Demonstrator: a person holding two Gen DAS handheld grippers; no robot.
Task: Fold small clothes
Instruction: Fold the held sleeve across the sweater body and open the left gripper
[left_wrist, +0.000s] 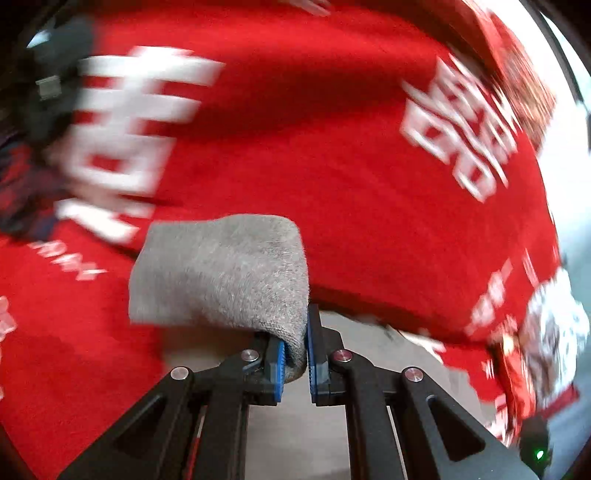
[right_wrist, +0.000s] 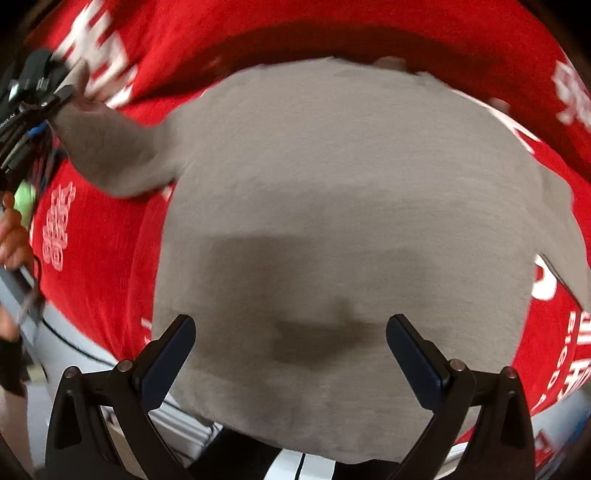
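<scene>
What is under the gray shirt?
A red cloth with white print lies under the gray shirt, showing all around it. Whatever is beneath the shirt's middle is covered.

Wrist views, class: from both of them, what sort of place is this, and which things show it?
Probably a folding table set up for recording, though little of the room shows. A red printed cloth covers the surface, a grey shirt lies spread on it, and the left gripper pinches a sleeve.
</scene>
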